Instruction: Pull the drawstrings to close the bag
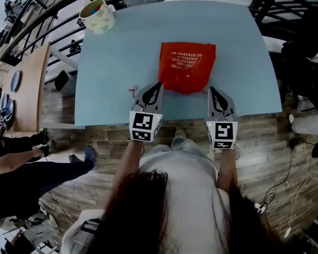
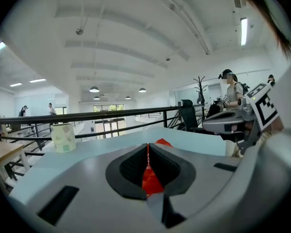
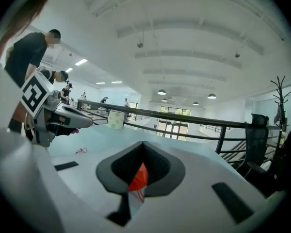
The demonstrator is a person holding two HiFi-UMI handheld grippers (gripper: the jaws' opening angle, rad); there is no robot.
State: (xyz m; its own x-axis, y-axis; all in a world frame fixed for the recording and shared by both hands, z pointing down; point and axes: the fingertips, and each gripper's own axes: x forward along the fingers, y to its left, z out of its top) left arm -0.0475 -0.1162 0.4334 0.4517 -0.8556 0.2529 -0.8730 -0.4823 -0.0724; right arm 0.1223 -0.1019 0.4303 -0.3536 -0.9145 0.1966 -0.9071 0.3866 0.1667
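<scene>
Red bag (image 1: pixel 186 66) lies on the blue table (image 1: pixel 111 62), close to its near edge. Left gripper (image 1: pixel 159 84) and right gripper (image 1: pixel 211 89) are both clamped on the bag's red material, one at each near corner.

Open-plan office on a mezzanine: a pale-blue bench (image 1: pixel 122 62) stands beside a black railing (image 2: pixel 111 114), under a white ceiling with pendant lamps (image 2: pixel 93 89). Around it are an office chair (image 2: pixel 188 111), a coat stand (image 2: pixel 200 84), wood-plank flooring (image 1: pixel 95 136) and a person (image 2: pixel 233 95) at another desk.

White print on the red bag (image 1: pixel 186 66) unreadable; tiny red item (image 1: pixel 133 89) on surface (image 1: pixel 111 62) too small to identify.
</scene>
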